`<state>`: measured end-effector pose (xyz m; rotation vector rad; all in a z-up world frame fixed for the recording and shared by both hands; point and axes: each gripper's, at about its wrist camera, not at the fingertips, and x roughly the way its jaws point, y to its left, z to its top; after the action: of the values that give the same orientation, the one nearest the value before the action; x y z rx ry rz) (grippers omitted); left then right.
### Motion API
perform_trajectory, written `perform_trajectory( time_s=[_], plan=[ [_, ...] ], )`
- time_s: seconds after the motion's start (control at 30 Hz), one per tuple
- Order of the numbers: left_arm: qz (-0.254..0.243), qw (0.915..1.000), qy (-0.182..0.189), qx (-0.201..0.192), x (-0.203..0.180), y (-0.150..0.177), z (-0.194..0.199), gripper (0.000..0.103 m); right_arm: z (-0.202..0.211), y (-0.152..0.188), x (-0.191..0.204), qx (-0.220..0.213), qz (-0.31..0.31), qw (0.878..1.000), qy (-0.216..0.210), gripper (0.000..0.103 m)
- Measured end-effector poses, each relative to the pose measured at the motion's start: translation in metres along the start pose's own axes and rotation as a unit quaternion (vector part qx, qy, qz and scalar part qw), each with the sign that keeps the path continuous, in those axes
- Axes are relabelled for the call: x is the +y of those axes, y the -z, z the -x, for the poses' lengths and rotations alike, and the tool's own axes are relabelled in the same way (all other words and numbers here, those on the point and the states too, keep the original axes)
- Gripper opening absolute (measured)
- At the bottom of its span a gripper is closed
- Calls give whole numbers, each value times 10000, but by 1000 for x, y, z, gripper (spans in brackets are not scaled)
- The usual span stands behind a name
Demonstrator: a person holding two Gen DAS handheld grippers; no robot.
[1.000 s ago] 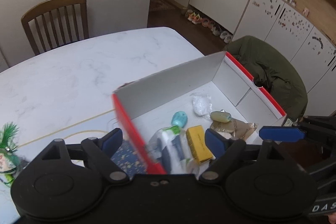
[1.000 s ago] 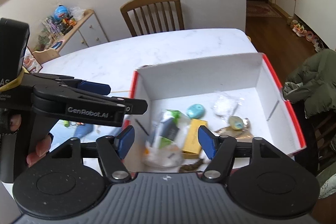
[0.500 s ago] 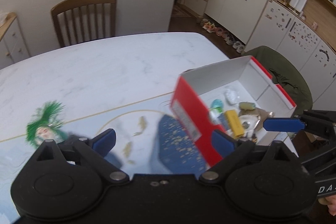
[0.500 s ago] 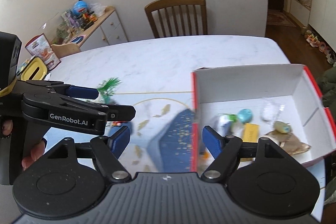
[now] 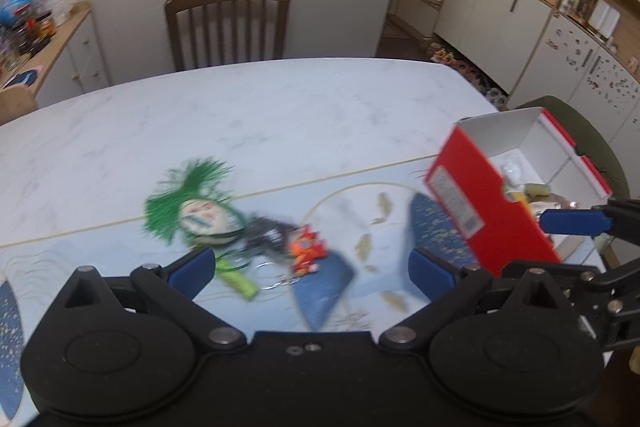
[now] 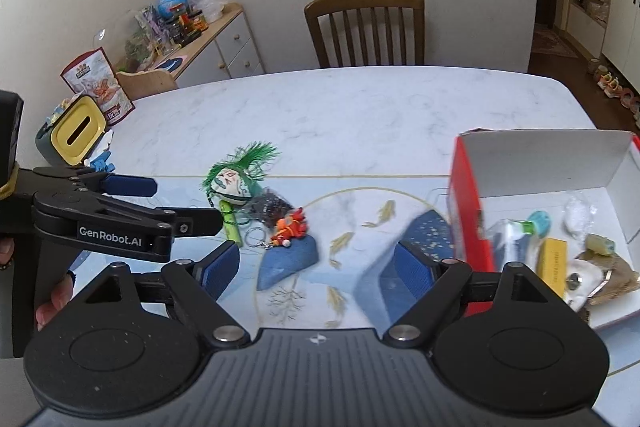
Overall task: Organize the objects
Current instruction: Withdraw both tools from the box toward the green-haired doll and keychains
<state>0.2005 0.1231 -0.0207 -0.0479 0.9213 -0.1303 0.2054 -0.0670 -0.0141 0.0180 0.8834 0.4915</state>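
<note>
Left gripper [image 5: 310,267] hovering over mat [image 5: 360,203], jaws spread wide, gripping nothing. Right gripper [image 6: 316,265] likewise gaping, empty, hanging above mat. Green-haired doll [image 6: 236,179], green tube [image 6: 231,223], dark pouch [image 6: 270,207] and red toy [image 6: 290,225] lying clustered on mat, ahead of fingers. Red box [image 6: 468,211] sitting at table's right edge, holding yellow pack [image 6: 554,265], teal item [image 6: 540,221], clear bag [image 6: 578,213]. Chair [image 6: 366,27] standing beyond table [image 6: 360,107].

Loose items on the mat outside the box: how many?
3, bunched together left of the box: green-haired doll, green stick below it, orange keychain to its right. The dark clump between them may hide more.
</note>
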Motion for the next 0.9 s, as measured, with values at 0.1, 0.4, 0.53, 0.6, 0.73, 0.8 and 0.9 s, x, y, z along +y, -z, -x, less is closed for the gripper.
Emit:
perform_trajectory(
  time_s=[0.1, 0.4, 0.53, 0.6, 0.73, 0.8, 0.9],
  plan=[
    [63, 9998, -165, -93, 17, 7, 0, 103, -12, -1, 9, 20, -16, 10000, 14, 85],
    [524, 9979, -391, 32, 60, 24, -15, 103, -54, -3, 31, 276, 118, 9995, 33, 85],
    [663, 9967, -456, 114, 75, 29, -27, 103, -74, -4, 36, 401, 181, 9990, 9, 85],
    [740, 9961, -449, 157, 81, 29, -33, 103, -85, -4, 38, 475, 227, 9986, 29, 85],
    [865, 9950, -457, 211, 91, 23, -46, 102, -106, -8, 41, 574, 309, 9979, 28, 85],
    [895, 9947, -461, 215, 96, 18, -53, 102, -118, -11, 43, 628, 377, 9973, 17, 85],
    [938, 9943, -460, 222, 101, 7, -63, 102, -135, -14, 45, 709, 499, 9962, 16, 85]
  ],
)
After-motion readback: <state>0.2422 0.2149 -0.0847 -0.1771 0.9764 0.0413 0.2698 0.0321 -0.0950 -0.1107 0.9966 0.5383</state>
